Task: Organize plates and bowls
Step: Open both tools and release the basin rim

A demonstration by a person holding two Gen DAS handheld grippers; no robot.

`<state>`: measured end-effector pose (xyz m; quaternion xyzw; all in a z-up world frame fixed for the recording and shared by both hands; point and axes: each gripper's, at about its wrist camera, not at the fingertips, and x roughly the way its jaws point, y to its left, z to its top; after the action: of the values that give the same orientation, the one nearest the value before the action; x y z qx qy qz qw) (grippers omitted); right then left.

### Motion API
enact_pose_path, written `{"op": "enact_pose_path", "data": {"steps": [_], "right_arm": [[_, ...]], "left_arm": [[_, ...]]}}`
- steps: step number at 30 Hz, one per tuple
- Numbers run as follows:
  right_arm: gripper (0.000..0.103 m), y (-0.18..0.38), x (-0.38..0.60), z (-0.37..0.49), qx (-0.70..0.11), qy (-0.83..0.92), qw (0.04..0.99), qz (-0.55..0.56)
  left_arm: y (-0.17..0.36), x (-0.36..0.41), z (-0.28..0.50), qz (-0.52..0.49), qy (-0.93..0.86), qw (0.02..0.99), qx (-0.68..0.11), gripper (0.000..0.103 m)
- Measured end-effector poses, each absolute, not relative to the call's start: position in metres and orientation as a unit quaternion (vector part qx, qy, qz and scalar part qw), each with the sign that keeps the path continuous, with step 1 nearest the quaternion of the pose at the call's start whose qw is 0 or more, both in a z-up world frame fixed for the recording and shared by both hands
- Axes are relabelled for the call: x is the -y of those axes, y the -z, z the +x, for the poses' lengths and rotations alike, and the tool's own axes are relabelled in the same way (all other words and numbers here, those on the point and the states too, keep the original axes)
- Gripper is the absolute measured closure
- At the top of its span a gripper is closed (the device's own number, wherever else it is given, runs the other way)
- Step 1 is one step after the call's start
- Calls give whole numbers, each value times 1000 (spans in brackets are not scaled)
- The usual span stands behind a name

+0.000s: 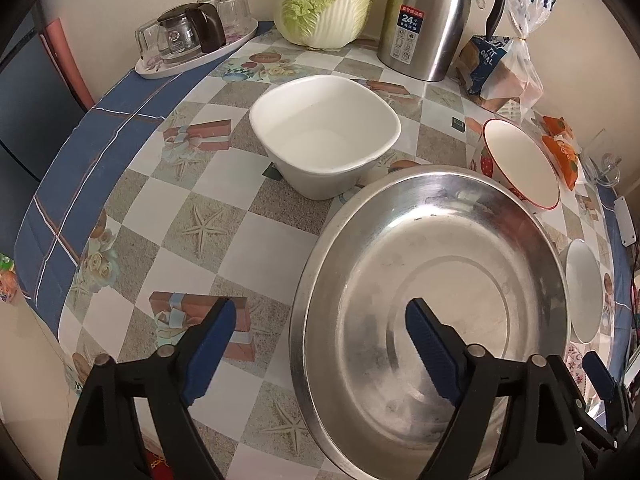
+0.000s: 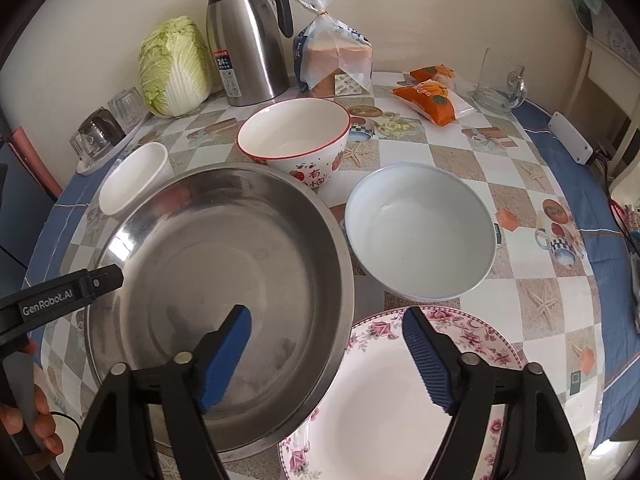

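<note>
Round tabletop point(image 2: 532, 184) under a checkered seashell-print cloth. Large steel basin point(image 2: 224, 280) sits near the front edge; its right rim overlaps the rim of a floral-edged plate point(image 2: 380, 412). Left gripper point(image 1: 320, 344): fingers spread wide, straddling the basin's left rim, one blue pad outside over the cloth, the other over the basin's inside; neither pad presses the metal. Right gripper point(image 2: 326, 356): fingers likewise spread, one pad over the basin's interior, the other over the floral plate, the basin's right rim between them, nothing pinched. Behind the basin: square white bowl point(image 1: 324, 136) to the left, strawberry-print bowl point(image 2: 294, 140) with red rim at centre, pale blue-rimmed bowl point(image 2: 420, 236) to the right, just beside the basin. Along the wall: napa cabbage point(image 2: 174, 68), steel thermal carafe point(image 2: 244, 44), bagged bread loaf point(image 2: 336, 60).
</note>
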<state>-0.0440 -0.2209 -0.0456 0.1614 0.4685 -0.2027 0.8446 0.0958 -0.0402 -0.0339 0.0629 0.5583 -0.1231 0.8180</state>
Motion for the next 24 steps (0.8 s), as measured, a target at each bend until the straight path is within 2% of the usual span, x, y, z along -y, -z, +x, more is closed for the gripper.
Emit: {"op": "enact_pose_path", "data": {"steps": [7, 11, 24], "right_arm": [[9, 47, 222, -44, -469, 204, 844, 162], [0, 47, 224, -45, -465, 207, 845, 165], [0, 38, 223, -55, -440, 208, 858, 164]], "left_arm": [[33, 39, 95, 64, 118, 821, -555, 11], [33, 41, 95, 70, 119, 821, -554, 11], [22, 41, 83, 54, 131, 836, -530, 11]]}}
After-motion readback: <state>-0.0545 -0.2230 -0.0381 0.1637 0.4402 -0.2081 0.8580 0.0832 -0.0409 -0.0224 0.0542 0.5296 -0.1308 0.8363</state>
